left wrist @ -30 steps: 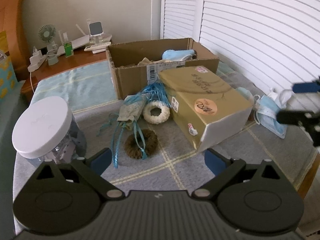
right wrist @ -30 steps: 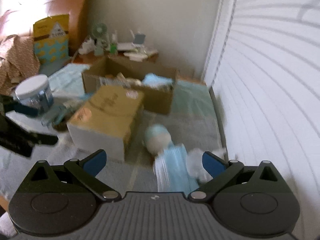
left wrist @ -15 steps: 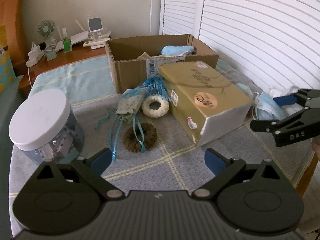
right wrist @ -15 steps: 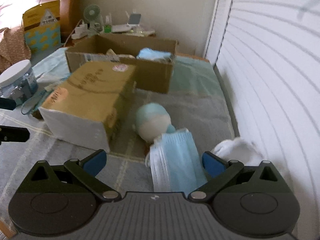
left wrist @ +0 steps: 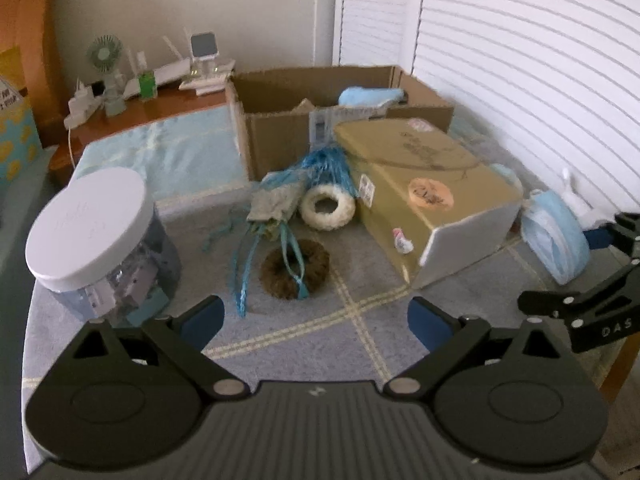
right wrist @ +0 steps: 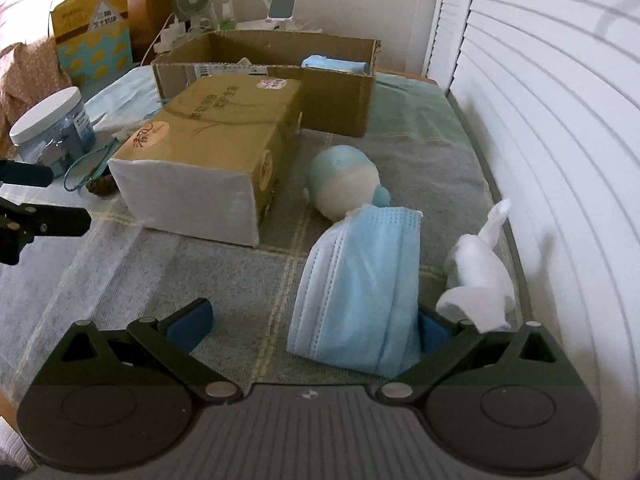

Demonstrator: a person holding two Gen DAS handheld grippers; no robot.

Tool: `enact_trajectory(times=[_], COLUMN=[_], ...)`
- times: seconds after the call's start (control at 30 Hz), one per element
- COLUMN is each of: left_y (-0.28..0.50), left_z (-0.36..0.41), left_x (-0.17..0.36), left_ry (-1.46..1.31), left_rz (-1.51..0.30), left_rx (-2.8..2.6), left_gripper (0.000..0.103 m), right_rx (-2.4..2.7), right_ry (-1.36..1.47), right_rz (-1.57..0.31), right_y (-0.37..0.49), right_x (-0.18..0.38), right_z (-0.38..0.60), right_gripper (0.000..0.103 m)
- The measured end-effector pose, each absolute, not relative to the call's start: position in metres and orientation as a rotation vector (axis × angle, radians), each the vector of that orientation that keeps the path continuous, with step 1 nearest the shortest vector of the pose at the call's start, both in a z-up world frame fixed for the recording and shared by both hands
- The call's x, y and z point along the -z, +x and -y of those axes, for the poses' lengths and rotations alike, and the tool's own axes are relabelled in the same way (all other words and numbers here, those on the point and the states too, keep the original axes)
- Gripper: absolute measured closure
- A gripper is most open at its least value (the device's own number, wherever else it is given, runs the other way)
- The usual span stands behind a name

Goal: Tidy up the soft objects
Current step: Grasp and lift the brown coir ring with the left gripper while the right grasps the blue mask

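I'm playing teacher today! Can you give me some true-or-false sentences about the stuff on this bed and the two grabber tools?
1. The right gripper has its fingers spread open around the near end of the blue face masks. True.
2. The jar has a red lid. False: the lid is white.
3. A blue ribbon lies across the brown ring. True.
4. The open cardboard box is empty. False: something light blue sits inside it.
5. The left gripper is squeezing the white ring. False: it is open and holds nothing.
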State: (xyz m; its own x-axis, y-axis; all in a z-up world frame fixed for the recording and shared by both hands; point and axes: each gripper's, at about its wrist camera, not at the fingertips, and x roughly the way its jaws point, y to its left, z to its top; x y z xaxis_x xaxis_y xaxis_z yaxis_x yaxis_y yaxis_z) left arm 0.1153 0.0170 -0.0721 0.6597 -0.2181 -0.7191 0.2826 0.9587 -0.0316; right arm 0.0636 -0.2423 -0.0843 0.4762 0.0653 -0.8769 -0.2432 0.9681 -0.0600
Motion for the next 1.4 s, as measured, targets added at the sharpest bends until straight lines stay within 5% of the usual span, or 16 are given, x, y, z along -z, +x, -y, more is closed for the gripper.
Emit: enact_trajectory(times=[0.2, 0.37, 0.63, 0.93, 1.4], left_y=[0.113, 0.120, 0.131, 0.149, 0.150], left_z=[-0.012, -0.009, -0.012, -0.010, -0.012], left_x=[0.071, 0.087, 0.092, 0.093, 0.091], left_ry=[0.067, 0.079, 0.103, 0.072, 0.060], left_rz=[-0.822, -0.870, -0.823, -0.779, -0.776], left_rx=[0.384, 0.372, 0.290, 0.240, 0.229], left_gripper=[0.010, 0.030, 0.031, 0.050, 0.063], right_rx=[-0.183, -0.171, -0.165, -0.152, -0.133], right_ry=[-0.175, -0.168, -0.163, -0.156, -0.149], right_rz=[-1.042, -1.027, -0.999, -0.972, -0.950], right_y=[0.063, 0.059, 0.054, 0.049, 0.045], right_x=[0.084, 0.085, 0.085, 0.086, 0.086], right_z=[0.244, 0.245, 0.246, 0.245, 0.244], right_gripper=[0.000, 0.000, 0.000, 0.000, 0.000])
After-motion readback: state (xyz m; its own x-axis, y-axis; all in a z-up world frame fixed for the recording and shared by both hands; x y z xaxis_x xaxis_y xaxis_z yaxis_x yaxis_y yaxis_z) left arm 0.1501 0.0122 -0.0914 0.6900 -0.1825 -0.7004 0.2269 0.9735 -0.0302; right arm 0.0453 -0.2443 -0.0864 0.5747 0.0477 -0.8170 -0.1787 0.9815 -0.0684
